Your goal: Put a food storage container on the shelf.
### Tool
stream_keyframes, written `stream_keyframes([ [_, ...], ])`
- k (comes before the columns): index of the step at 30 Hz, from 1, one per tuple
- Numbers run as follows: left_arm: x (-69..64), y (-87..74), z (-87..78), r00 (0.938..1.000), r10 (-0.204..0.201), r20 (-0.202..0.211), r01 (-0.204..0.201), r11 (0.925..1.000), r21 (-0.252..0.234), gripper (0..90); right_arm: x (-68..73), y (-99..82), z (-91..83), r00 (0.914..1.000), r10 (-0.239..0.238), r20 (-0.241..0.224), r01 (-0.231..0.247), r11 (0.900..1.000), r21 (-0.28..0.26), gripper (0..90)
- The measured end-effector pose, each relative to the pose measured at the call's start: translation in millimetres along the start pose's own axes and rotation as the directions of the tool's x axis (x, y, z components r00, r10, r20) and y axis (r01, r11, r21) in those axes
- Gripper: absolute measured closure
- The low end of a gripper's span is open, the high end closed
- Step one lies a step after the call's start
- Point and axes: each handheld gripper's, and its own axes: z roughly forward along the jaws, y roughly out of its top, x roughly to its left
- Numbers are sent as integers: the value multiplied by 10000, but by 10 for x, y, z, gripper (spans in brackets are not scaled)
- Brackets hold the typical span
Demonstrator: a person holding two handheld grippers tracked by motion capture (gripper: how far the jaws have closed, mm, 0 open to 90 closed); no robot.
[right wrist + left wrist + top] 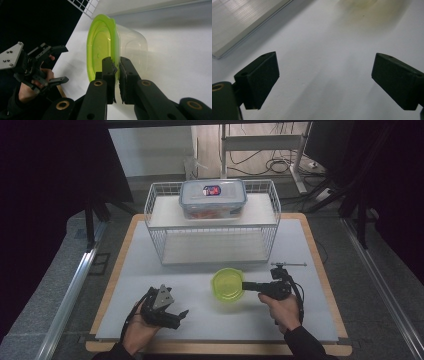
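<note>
gripping the rim of a small clear plastic tub with a lime-green lid (pixel 227 285), the right gripper (pixel 246 286) has its two black jaws pressed together on the lid's edge; in the right gripper view the tub (pixel 117 47) shows with one jaw on the lid face and the other on the clear wall side. tub sits near the middle of the white table top (pixel 150 265), just in front of the white wire basket rack (pixel 160 227) and apart from it. from the high view the green lid faces up toward the camera; the tub looks roughly round to squarish, no clear long axis to be read. in the right gripper view the lid face points to that picture's left, the clear body trailing off to the right, since the camera is rolled with the hand. right hand (pixel 285 312) holds the gripper from the near side, jaws pointing left across the table. left gripper (pixel 181 315) lies low at the front left of the table, held in the left hand (pixel 140 327), its jaws spread wide with nothing between them; the left gripper view shows bare white surface between the two black pads (pixel 259 80). left gripper (pixel 58 63) also appears far off in the right gripper view, open. on the rack's upper shelf sits a clear rectangular lidded food box with a blue-rimmed lid (pixel 213 197), long axis running left to right.
</note>
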Motion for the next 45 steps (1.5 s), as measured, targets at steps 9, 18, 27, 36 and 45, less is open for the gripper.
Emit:
stream_keyframes([
  [9, 0, 3, -3, 10000, 6, 12, -6, 10000, 1, 74, 74, 112, -100, 9991, 117, -403, -129, 9995, -286, 840],
  [18, -1, 6, -5, 10000, 11, 18, -11, 10000, -19, 74, 242, 300, -247, 9938, 120, -1108, -202, 9971, -731, 841],
  [27, 1, 11, -10, 10000, 99, -10, -99, 10000, -12, 74, 466, 547, -436, 9886, 1, -1507, -163, 9942, -1062, 841],
  [36, 2, 12, -13, 10000, 74, 1, -74, 9999, -70, 74, 753, 891, -655, 9831, -311, -1807, 53, 9899, -1418, 841],
  [45, 2, 12, -17, 10000, 47, 42, -47, 9999, -136, 75, 1007, 1305, -798, 9790, -366, -2004, 7, 9843, -1764, 841],
])
